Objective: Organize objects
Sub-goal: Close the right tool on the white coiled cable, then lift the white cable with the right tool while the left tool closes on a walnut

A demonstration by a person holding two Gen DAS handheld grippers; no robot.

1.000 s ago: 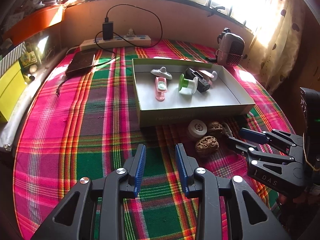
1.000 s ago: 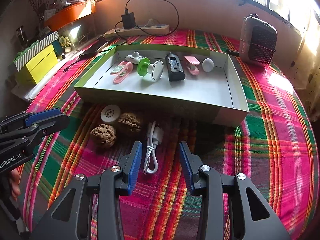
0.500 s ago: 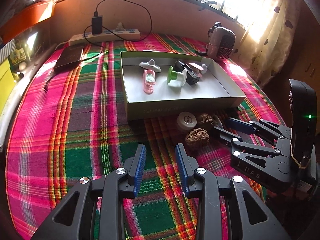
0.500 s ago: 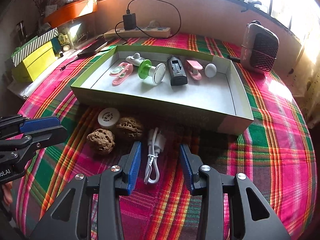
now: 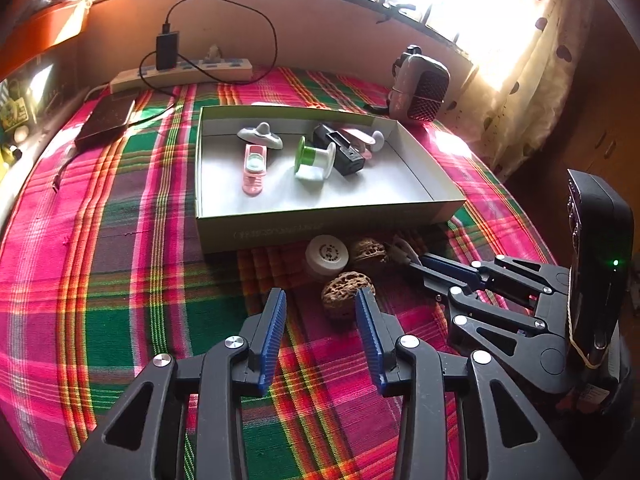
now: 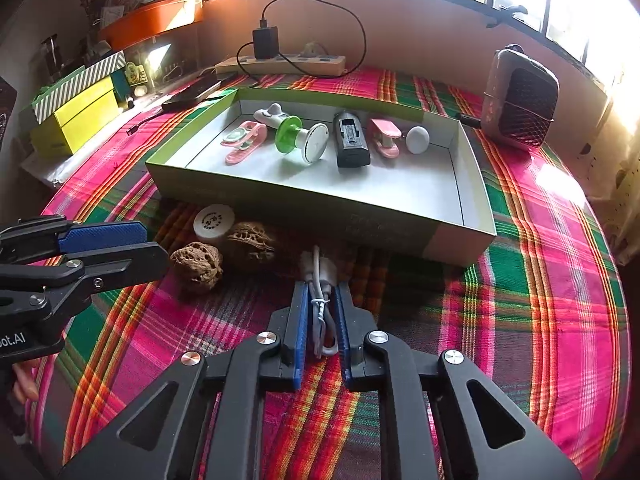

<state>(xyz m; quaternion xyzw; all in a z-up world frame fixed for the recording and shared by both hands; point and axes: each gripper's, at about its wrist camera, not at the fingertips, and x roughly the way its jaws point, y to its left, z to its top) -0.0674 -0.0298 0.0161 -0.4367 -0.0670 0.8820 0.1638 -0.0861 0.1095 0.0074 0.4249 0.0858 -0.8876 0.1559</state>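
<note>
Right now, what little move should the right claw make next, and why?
Probably lift. The right claw is shut on the white cable, which still lies on the plaid cloth just in front of the open box, so raising it would clear that near wall.

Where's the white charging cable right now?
In the right wrist view, the white cable sits low centre on the plaid cloth, clamped in the right tool, just in front of the box's near wall, right of the two walnuts.

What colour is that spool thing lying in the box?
Green and white spool, clearest in the right wrist view.
</note>
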